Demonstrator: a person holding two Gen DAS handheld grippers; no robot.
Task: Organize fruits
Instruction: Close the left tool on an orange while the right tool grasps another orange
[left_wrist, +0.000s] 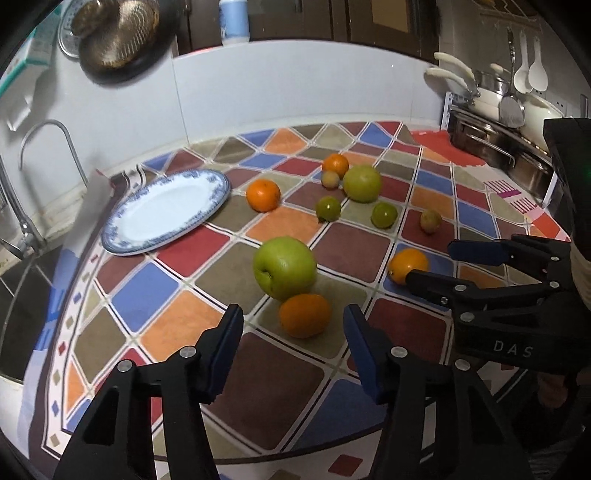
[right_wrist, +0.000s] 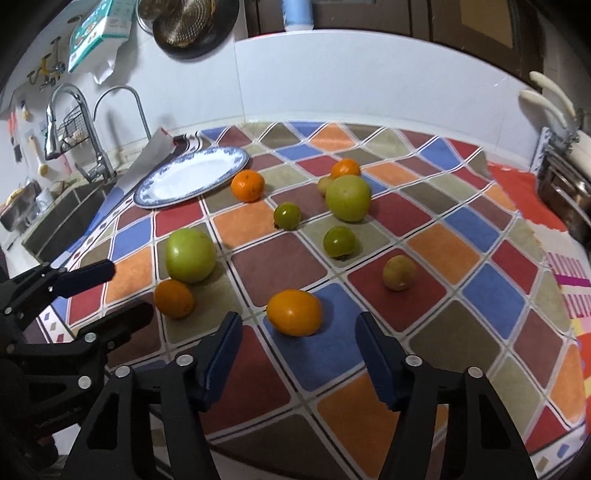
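Fruit lies scattered on a chequered cloth (left_wrist: 177, 291). In the left wrist view my left gripper (left_wrist: 293, 325) stands open, its blue pads either side of an orange (left_wrist: 304, 315) without touching it. A big green apple (left_wrist: 284, 267) sits just behind that orange. In the right wrist view my right gripper (right_wrist: 299, 325) is open around another orange (right_wrist: 294, 312), pads clear of it. An empty blue-rimmed plate (left_wrist: 166, 212) rests at the back left. Beyond lie two more oranges (left_wrist: 263, 195) (left_wrist: 335, 164), a second green apple (left_wrist: 362, 182) and several small green and yellowish fruits.
A sink (left_wrist: 22, 280) with a faucet (left_wrist: 48, 147) borders the cloth on the left. A rack with steel pans (left_wrist: 495, 140) and hanging utensils stands at the back right. A white tiled wall closes the back. The two grippers work side by side, close together.
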